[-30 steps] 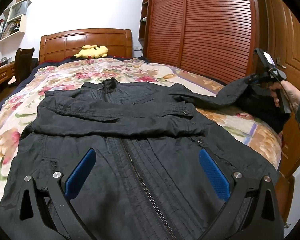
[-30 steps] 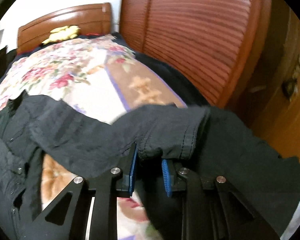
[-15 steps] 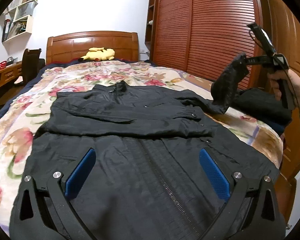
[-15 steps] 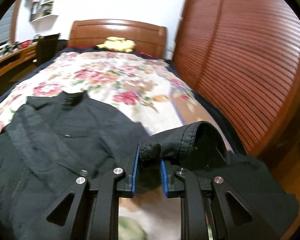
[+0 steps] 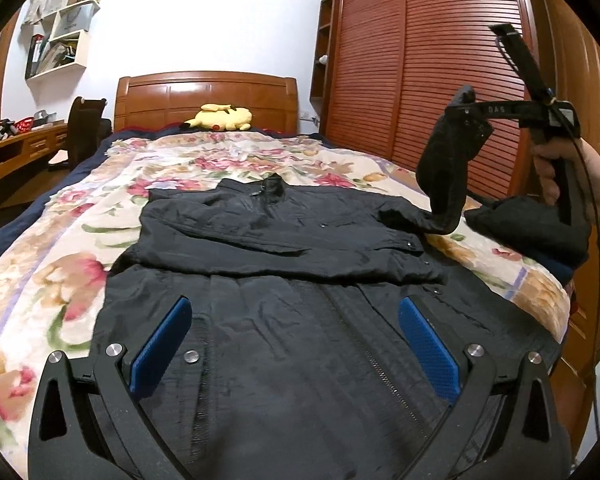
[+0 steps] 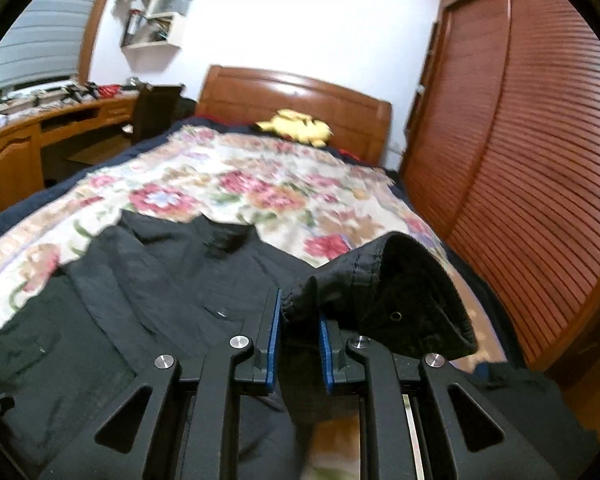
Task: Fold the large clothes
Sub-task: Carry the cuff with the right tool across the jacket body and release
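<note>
A black zip jacket (image 5: 280,280) lies front up on the flowered bedspread (image 5: 60,240), its left sleeve folded across the chest. My left gripper (image 5: 296,344) hangs open over the jacket's lower front, nothing between its blue pads. My right gripper (image 5: 466,110), in a person's hand at the right, holds the other sleeve (image 5: 444,168) up off the bed by its cuff. In the right wrist view the cuff (image 6: 384,288) sits between the pads of that gripper (image 6: 299,320); its jaws are closing and press on the fabric. The jacket's body (image 6: 140,280) lies to the left below.
A second dark garment (image 5: 528,224) lies bunched at the bed's right edge. A yellow plush toy (image 5: 220,117) rests by the wooden headboard (image 5: 208,96). Slatted wardrobe doors (image 5: 420,60) run close along the right. A desk and chair (image 5: 84,128) stand to the left.
The right gripper has lifted the sleeve cuff off the bed's right side and swung it up and leftward toward the jacket's body. The left gripper has drawn back slightly, still open.
</note>
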Tool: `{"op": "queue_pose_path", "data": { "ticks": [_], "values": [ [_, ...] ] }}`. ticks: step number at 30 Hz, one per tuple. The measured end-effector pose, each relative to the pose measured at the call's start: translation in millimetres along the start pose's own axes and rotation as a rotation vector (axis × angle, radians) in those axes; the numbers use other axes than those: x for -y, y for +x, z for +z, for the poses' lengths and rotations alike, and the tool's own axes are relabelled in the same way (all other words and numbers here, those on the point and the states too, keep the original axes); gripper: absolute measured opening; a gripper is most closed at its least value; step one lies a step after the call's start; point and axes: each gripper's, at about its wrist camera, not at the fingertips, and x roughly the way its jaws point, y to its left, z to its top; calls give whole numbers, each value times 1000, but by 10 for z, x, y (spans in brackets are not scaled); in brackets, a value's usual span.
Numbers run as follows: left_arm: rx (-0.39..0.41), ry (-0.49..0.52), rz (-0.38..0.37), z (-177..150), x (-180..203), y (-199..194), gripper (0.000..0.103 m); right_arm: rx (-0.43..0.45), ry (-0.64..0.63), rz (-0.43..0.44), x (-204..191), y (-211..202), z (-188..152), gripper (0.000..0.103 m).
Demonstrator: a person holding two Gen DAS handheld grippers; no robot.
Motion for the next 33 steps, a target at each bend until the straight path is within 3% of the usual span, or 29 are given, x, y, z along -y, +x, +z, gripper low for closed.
{"op": "queue_pose_path", "data": {
  "ticks": [10, 19, 32, 33],
  "values": [
    [18, -27, 32, 0, -195, -91, 103, 52, -78, 155, -350, -244, -141, 16],
    [31, -53, 52, 1, -332, -154, 103, 45, -109, 283, -342, -313, -274, 16],
    [36, -70, 79, -6, -445, -185, 103, -142, -102, 373, -230, -2, -468, 16],
    [36, -69, 79, -5, -447, -186, 103, -157, -100, 380, -221, 22, -497, 21]
  ]
}}
